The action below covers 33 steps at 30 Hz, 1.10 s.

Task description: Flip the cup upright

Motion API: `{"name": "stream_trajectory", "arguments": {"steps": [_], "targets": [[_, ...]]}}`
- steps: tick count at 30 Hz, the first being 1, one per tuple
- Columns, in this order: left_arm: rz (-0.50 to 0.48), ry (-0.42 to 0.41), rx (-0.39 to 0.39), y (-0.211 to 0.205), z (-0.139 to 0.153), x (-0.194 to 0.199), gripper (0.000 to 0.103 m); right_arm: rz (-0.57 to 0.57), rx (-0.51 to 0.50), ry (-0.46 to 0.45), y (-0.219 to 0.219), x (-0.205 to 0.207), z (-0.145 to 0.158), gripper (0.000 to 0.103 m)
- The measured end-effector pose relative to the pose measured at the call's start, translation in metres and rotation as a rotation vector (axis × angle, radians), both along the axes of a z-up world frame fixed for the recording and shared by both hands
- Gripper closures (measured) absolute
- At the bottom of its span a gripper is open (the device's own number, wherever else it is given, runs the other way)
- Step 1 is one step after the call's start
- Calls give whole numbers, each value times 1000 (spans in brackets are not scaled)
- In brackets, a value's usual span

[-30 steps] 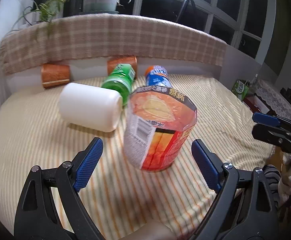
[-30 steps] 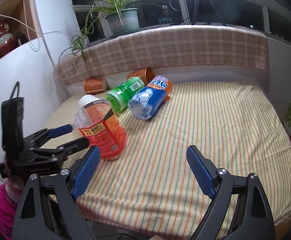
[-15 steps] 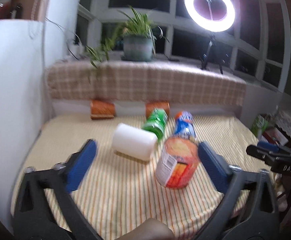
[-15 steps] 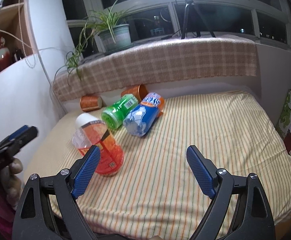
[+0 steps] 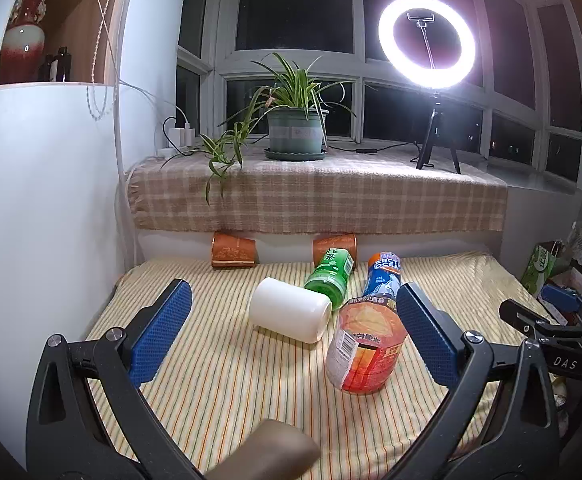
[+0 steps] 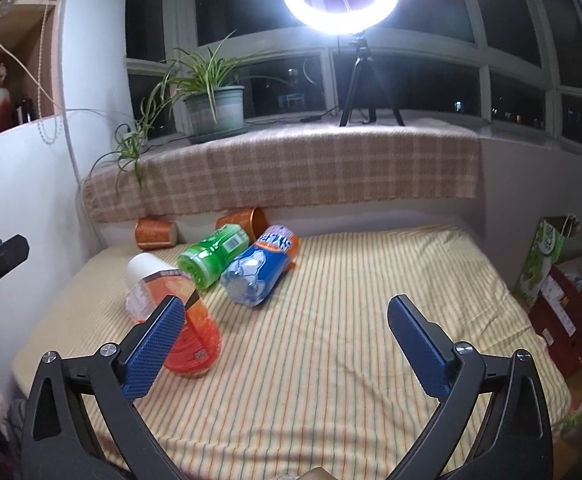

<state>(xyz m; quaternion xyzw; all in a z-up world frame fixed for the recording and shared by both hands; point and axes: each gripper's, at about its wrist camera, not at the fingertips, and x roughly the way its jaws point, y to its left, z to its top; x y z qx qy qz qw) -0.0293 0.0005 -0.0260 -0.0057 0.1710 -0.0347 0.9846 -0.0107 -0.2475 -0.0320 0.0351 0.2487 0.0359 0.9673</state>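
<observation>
Orange-labelled cup stands barcode-out at centre frame; "DAS" marks the right gripper; left gripper spread wide, right's spread likewise.

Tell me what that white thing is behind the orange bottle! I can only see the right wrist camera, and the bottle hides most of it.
Observer: In the left wrist view it is a white cup. It lies on its side on the striped cloth, beside the orange bottle.
Child: Is the other gripper holding it? I just see a bit at my edge.
Observer: No. The left gripper has its fingers spread wide with nothing gripped. The white cup lies beyond them.
</observation>
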Motion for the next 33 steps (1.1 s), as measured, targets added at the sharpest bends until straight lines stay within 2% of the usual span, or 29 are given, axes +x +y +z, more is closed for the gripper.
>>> {"name": "stream_trajectory", "arguments": {"steps": [7, 33], "targets": [[16, -10, 11, -3, 2, -2, 0, -30, -16, -29, -1, -1, 4, 2], [19, -11, 11, -2, 3, -4, 0, -44, -5, -11, -4, 0, 1, 1]]}}
